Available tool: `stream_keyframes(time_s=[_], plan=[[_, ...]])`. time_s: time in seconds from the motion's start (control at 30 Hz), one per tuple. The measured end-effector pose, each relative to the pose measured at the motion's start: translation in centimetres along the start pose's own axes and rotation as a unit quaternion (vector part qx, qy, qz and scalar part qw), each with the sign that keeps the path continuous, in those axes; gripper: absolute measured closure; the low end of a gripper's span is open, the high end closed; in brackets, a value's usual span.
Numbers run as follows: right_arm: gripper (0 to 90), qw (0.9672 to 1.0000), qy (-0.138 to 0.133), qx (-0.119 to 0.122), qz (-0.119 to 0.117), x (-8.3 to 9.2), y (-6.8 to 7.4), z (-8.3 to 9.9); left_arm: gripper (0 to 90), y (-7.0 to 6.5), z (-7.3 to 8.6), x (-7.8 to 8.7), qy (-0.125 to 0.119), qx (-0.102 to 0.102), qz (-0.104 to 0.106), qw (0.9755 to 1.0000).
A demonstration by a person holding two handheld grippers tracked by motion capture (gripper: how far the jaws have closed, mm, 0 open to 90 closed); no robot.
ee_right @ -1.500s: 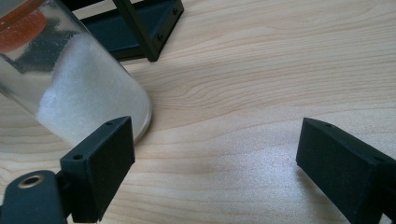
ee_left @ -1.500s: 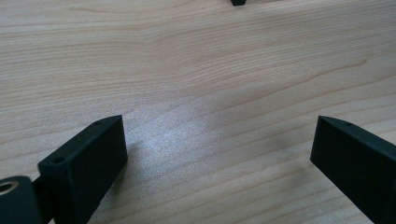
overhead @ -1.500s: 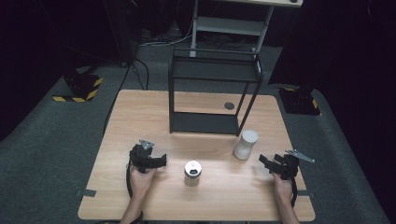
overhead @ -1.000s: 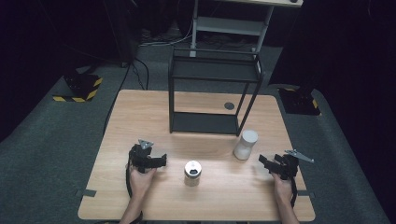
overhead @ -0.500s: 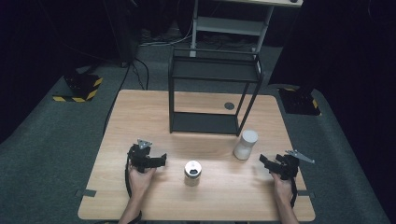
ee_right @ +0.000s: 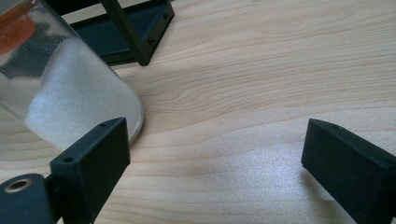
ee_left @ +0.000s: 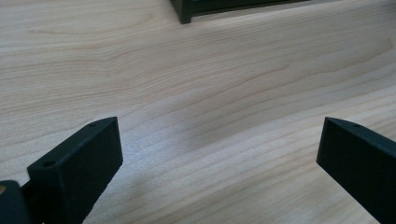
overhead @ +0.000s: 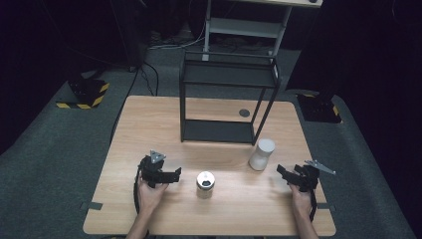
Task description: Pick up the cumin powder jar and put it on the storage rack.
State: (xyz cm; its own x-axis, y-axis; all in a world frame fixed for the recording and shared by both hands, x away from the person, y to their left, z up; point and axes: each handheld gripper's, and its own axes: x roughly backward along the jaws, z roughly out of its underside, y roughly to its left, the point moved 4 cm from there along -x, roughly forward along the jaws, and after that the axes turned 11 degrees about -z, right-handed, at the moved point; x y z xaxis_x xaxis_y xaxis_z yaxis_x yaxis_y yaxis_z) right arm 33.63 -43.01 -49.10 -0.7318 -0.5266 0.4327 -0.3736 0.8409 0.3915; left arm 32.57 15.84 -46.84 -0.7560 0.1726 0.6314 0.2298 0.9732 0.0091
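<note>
My right gripper (overhead: pixel 286 173) has just been opening its jaws; they now stand wide with only bare counter (overhead: pixel 149 119) between them. My left gripper (overhead: pixel 174 174) is spread apart too, holding nothing. Otherwise nothing has shifted. The jar (overhead: pixel 262 154), holding white grains, stands just left of my right gripper; the can (overhead: pixel 204 183) sits between both, near the front.

overhead forward-down, two close tabletop (overhead: pixel 149 119) views
</note>
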Motion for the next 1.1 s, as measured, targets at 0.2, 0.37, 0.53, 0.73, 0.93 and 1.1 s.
stream_keyframes(time_s=[0.2, 0.37, 0.53, 0.73, 0.93, 1.1], plan=[[7.0, 1.0000, 0.000, -0.001, -0.001, 0.0, 0.0, 0.0, 0.3, -0.2, 0.6, 0.4, 0.001, -0.007, 0.014, 0.9999], [7.1, 1.0000, 0.002, -0.002, 0.000, 0.0, 0.0, -0.1, 0.3, -0.3, 1.6, 0.8, 0.002, -0.011, 0.024, 0.9997], [7.4, 1.0000, 0.005, 0.000, 0.000, -0.1, 0.0, -0.1, 0.3, -0.4, 2.3, 1.6, 0.001, -0.016, 0.036, 0.9992], [7.5, 1.0000, 0.003, 0.000, 0.001, -0.1, 0.1, -0.1, 0.4, -1.0, 3.5, 2.7, -0.003, -0.029, 0.047, 0.9985], [7.5, 1.0000, -0.003, 0.003, 0.000, 0.1, 0.0, 0.1, 0.4, -2.1, 4.5, 4.1, -0.011, -0.048, 0.063, 0.9968], [7.5, 1.0000, -0.002, 0.003, -0.001, 0.0, 0.0, 0.1, 0.4, -2.6, 5.0, 4.6, -0.009, -0.055, 0.079, 0.9954]])
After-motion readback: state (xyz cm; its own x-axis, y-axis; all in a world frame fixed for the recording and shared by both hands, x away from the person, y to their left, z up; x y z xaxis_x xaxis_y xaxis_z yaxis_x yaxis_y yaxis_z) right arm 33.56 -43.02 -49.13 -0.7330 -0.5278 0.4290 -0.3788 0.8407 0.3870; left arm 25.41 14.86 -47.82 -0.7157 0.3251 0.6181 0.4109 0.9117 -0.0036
